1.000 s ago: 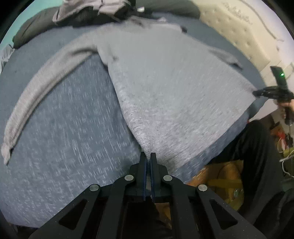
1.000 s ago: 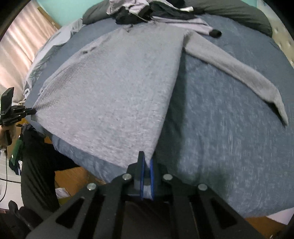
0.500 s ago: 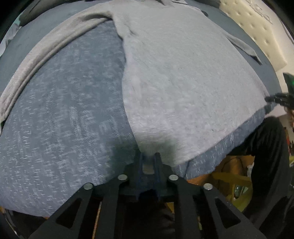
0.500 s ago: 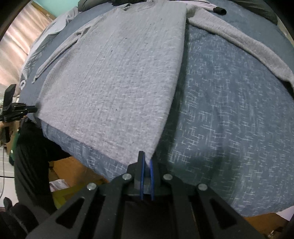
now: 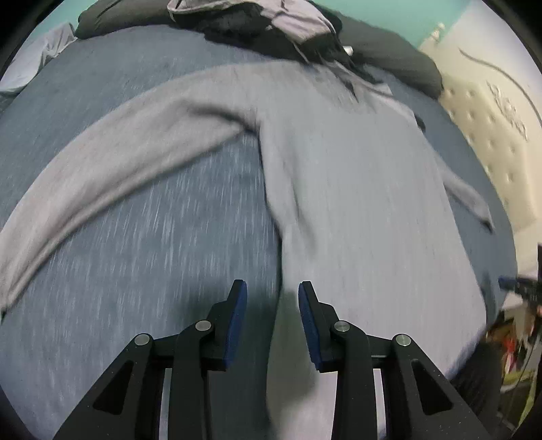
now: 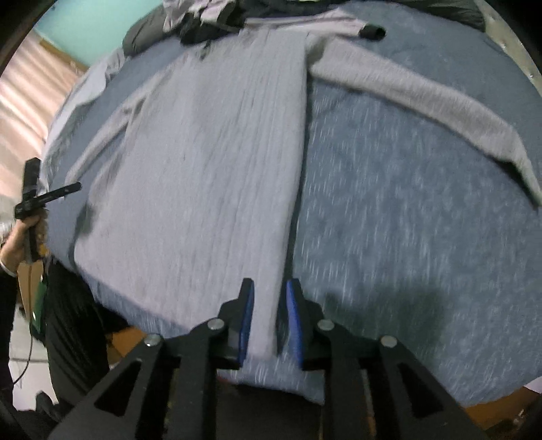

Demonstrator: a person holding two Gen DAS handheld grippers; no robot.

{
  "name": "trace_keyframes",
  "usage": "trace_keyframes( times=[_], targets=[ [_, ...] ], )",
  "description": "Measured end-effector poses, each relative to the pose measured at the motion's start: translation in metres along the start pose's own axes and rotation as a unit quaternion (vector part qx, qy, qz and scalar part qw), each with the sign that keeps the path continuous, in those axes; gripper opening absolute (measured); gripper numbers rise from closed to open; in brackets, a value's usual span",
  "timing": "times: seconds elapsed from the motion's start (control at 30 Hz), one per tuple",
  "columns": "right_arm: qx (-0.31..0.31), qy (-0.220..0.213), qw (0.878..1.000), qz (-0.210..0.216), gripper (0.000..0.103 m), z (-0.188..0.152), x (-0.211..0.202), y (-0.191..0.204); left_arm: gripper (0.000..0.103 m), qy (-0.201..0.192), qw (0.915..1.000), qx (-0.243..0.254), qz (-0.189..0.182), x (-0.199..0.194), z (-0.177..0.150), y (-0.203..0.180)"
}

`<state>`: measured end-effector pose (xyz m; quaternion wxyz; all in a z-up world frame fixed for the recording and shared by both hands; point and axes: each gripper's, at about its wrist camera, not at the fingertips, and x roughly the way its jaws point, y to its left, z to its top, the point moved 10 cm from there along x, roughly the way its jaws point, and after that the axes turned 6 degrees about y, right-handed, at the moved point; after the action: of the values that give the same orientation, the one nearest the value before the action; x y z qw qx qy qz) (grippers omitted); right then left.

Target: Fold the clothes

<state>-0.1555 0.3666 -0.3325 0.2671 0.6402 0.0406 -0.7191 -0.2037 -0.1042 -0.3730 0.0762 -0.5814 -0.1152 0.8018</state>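
A light grey long-sleeved sweater (image 5: 355, 189) lies flat on the blue bed, sleeves spread out; it also shows in the right wrist view (image 6: 216, 162). My left gripper (image 5: 271, 291) is open, its jaws apart over the sweater's bottom left corner, with the hem lying loose between them. My right gripper (image 6: 269, 291) is open over the bottom right corner, with the cloth edge between the blue pads (image 6: 247, 314) and not pinched. Each gripper shows small at the edge of the other's view: the right one (image 5: 521, 287), the left one (image 6: 44, 199).
A blue bedspread (image 5: 135, 270) covers the bed. A pile of dark and grey clothes (image 5: 257, 20) and dark pillows lie at the far end. A cream tufted headboard (image 5: 491, 111) is at the right. My dark-trousered legs (image 6: 67, 321) stand at the near bed edge.
Both grippers were shut on the sweater's bottom corners; now both have opened and let the hem drop onto the bed. The sweater lies flatter and both views have tilted up.
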Motion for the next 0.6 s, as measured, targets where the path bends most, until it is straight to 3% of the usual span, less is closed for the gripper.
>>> trace_keyframes(
  times=[0.23,0.47,0.53,0.6],
  targets=[
    [0.010,-0.041,0.999,0.000,0.023,0.052,-0.002,-0.012,0.034,-0.026,0.9983,-0.049,-0.015,0.049,0.084,0.019],
    [0.018,-0.049,0.999,-0.002,0.023,0.087,0.011,-0.034,0.033,-0.036,0.9971,-0.059,-0.032,0.081,0.127,0.018],
    [0.023,-0.047,0.999,-0.001,0.023,0.092,0.018,-0.040,0.025,-0.034,0.9973,-0.054,-0.036,0.087,0.132,0.017],
    [0.029,-0.045,0.999,0.001,0.023,0.095,0.024,-0.045,0.009,-0.034,0.9976,-0.049,-0.037,0.092,0.138,0.017]
  ],
)
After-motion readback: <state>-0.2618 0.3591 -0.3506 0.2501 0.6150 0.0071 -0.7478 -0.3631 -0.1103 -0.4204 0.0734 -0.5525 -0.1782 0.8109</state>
